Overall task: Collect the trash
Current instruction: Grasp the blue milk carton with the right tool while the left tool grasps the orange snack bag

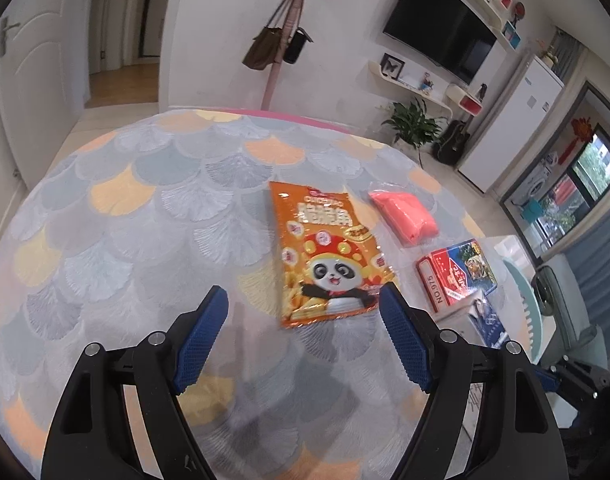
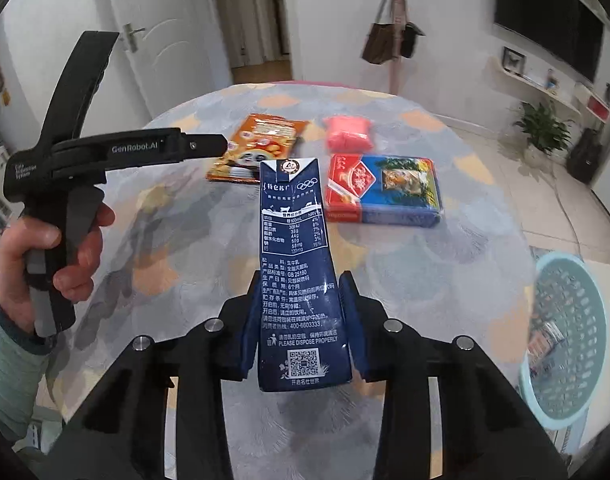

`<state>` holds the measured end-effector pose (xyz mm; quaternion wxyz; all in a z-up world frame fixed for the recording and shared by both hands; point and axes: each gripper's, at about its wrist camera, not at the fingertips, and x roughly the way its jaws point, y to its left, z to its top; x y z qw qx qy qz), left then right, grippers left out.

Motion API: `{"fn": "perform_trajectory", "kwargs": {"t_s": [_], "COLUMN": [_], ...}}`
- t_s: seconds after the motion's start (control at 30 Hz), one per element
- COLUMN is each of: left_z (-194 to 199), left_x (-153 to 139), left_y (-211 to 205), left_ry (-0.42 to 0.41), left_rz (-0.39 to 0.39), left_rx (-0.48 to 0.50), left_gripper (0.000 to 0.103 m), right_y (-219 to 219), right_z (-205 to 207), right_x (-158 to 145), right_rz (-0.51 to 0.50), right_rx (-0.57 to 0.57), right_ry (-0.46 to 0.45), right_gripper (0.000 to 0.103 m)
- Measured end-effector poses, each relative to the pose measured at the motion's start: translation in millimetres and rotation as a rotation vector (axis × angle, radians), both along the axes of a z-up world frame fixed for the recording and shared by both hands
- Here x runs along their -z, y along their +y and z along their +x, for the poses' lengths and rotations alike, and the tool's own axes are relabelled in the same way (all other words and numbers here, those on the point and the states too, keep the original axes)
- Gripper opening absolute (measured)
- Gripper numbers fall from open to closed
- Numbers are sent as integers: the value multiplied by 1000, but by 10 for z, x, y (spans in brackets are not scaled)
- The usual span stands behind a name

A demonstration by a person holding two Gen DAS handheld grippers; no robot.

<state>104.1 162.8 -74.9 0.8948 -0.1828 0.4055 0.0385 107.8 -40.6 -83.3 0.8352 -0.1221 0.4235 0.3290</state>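
The right gripper (image 2: 301, 304) clamps a dark blue milk carton (image 2: 299, 264) above the table, not yet binned; the left gripper (image 1: 305, 332) gapes empty before the orange snack packet (image 1: 329, 256), while the pale blue plastic basket (image 2: 565, 344) already holds some wrappers.

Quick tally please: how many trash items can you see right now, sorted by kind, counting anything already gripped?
Snack bags: 1, the orange panda bag on the table.
Milk cartons: 1, the dark blue carton clamped in the right gripper.
Card boxes: 1, the red and blue box.
Pink packets: 1, the pink packet.
Total: 4. The left gripper is open and holds none.
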Motion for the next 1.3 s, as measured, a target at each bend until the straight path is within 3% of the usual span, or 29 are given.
{"fn": "perform_trajectory", "kwargs": {"t_s": [0.33, 0.53, 0.57, 0.67, 0.73, 0.8, 0.93, 1.3], "left_z": [245, 502, 503, 508, 481, 435, 282, -118], "left_x": [-5, 179, 185, 178, 133, 89, -7, -324], "left_y": [-470, -666, -669, -664, -611, -553, -412, -391], "left_ry": [6, 104, 101, 100, 85, 72, -7, -111], "left_rz": [82, 240, 260, 287, 237, 195, 90, 64], "left_rx": [79, 81, 78, 73, 86, 88, 106, 147], "left_gripper": [75, 75, 74, 56, 46, 21, 16, 10], "right_y": [-395, -612, -626, -629, -631, -645, -712, -827], "right_z": [-45, -85, -100, -151, -154, -165, -167, -170], "right_x": [-6, -1, -9, -30, -56, -75, -138, -309], "right_rz": [44, 100, 100, 110, 119, 129, 159, 197], "right_rx": [127, 156, 157, 154, 153, 156, 159, 183], "right_ry": [52, 100, 98, 89, 85, 79, 64, 25], "right_gripper": [34, 34, 34, 34, 34, 34, 34, 34]}}
